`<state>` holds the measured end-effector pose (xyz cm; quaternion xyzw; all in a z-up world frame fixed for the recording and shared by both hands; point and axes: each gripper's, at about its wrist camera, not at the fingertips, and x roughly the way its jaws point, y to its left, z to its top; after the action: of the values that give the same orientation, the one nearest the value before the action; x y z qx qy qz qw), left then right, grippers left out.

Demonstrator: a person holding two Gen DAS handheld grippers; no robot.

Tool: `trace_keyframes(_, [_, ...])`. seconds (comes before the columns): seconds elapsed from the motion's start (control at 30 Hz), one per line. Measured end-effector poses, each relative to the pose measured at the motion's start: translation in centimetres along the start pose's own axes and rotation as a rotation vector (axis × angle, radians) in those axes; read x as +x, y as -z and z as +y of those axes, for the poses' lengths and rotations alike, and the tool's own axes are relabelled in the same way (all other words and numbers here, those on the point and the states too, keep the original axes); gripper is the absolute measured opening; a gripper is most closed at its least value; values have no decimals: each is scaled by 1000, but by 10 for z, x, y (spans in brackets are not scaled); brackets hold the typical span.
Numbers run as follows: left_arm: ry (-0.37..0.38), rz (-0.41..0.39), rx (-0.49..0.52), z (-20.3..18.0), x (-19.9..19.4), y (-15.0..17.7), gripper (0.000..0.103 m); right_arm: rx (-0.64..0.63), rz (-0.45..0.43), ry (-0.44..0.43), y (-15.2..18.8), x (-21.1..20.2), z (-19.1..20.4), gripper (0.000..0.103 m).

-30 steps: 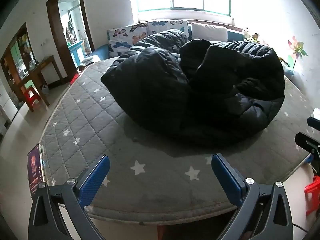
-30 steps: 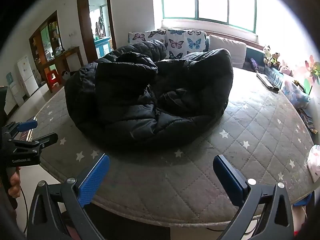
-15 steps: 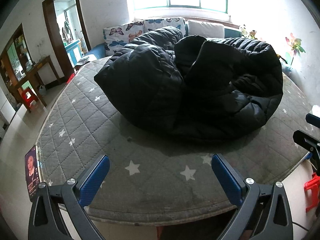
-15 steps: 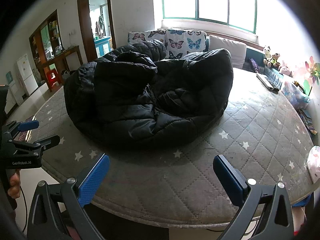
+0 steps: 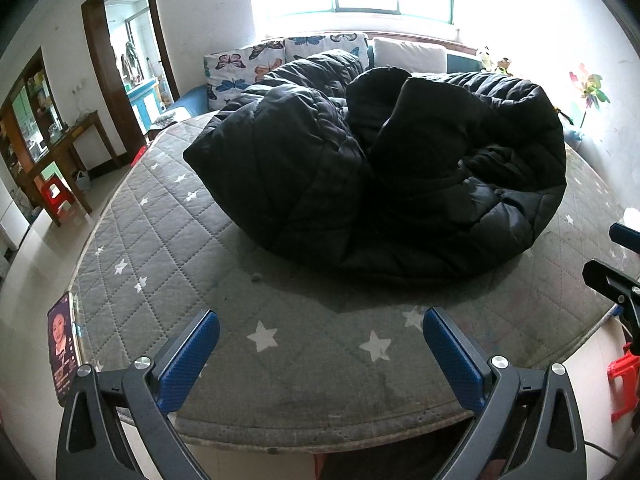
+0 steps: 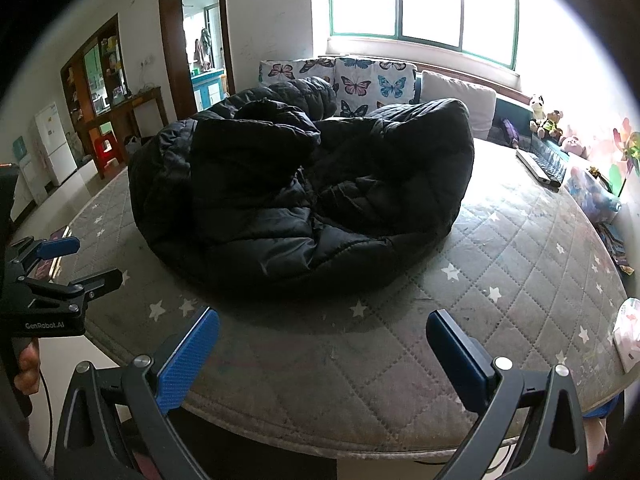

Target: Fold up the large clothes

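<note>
A big black quilted down jacket (image 5: 380, 176) lies crumpled in a heap on the grey star-patterned mattress (image 5: 168, 240); it also fills the middle of the right wrist view (image 6: 304, 196). My left gripper (image 5: 320, 344) hovers open over the mattress's near edge, short of the jacket, nothing between its blue pads. My right gripper (image 6: 322, 344) is likewise open above the near edge (image 6: 360, 380), empty. Each gripper shows at the other view's side: the right one (image 5: 618, 268) and the left one (image 6: 60, 264), held by a hand.
A phone (image 5: 62, 356) lies at the mattress's left corner. Butterfly cushions (image 6: 360, 84) and a white pillow (image 5: 408, 54) line the back. A remote (image 6: 534, 168) and toys (image 6: 548, 120) sit at right. Red stools (image 5: 56, 196) and a wooden desk stand left.
My left gripper has moved forward and closer to the jacket, which now looks larger. The right gripper has barely shifted. Both stay open.
</note>
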<state>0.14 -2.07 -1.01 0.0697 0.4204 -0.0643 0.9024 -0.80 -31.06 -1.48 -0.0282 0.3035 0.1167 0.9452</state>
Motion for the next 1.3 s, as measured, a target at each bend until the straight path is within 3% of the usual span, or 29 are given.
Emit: trace_keyframes(1.3, [-3,23,8,8,18,-16,103,-26,8,0,-12,10,0,103])
